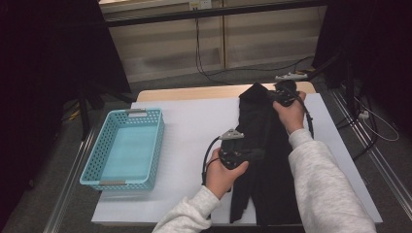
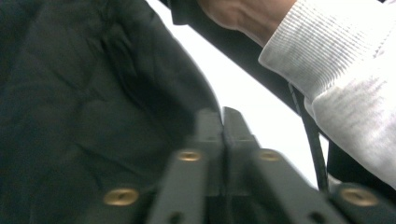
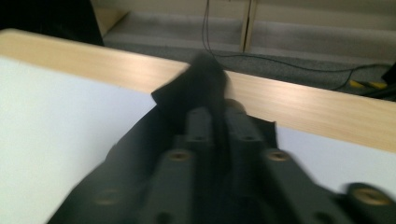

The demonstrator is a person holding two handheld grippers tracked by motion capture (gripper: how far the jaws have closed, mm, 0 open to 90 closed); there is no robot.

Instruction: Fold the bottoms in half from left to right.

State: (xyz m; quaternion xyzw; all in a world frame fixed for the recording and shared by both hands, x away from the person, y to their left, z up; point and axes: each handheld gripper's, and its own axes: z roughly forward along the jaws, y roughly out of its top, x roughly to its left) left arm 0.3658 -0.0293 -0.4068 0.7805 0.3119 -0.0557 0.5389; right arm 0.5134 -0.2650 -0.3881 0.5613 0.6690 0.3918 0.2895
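Basket (image 1: 124,148) on table's (image 1: 194,121) left, garment (image 1: 265,145) on right

1. I am working over a wooden table (image 1: 194,92) lying under a white sheet (image 1: 194,131).
2. Grey carpet (image 1: 165,80) is stretching ahead of me.
3. Cables (image 1: 204,68) are trailing down pale wall panels (image 1: 252,39).

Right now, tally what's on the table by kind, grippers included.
Black garment: 1
Turquoise basket: 1
White sheet covering the table: 1
Handheld grippers: 2, left gripper and right gripper, each pinching the garment
Total: 5
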